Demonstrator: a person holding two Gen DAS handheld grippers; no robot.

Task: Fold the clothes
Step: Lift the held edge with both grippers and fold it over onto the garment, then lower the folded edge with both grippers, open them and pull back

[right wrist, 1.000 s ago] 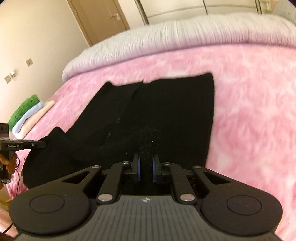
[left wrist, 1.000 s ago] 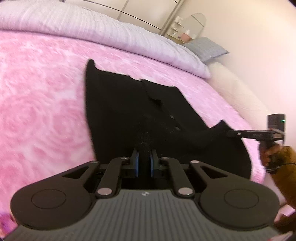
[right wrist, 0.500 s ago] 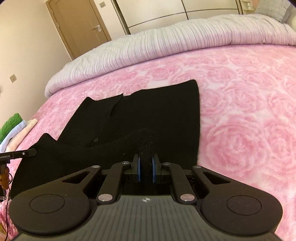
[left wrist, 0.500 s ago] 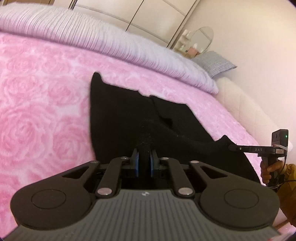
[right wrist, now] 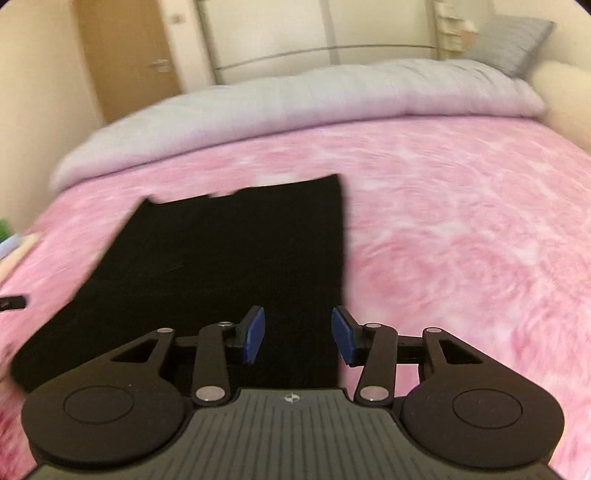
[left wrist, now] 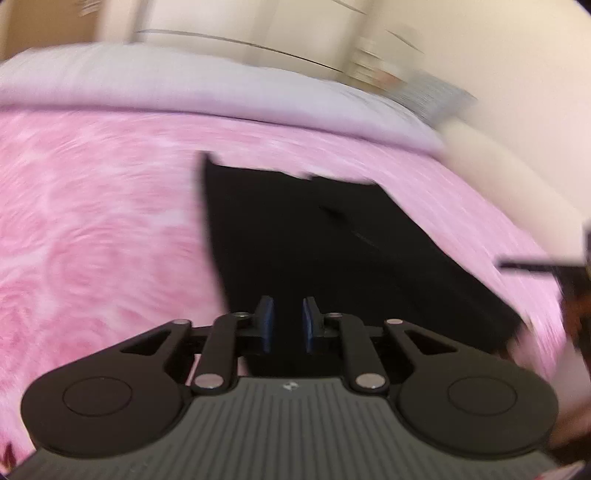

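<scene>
1. A pink rose-patterned blanket (right wrist: 461,229) covers the bed, a grey duvet (right wrist: 295,99) behind it, near a wooden door (right wrist: 122,55).
2. The black garment (right wrist: 229,251) lies flat on the blanket.
3. Half a second ago both grippers pinched fabric; now the left gripper (left wrist: 287,323) and right gripper (right wrist: 297,338) are parted, released.

Pink rose-patterned blanket (right wrist: 461,229) covering the bed, pale lilac duvet (right wrist: 295,99) lying behind it, grey pillow (right wrist: 513,33) resting at the head, wooden door (right wrist: 125,55) standing shut
</scene>
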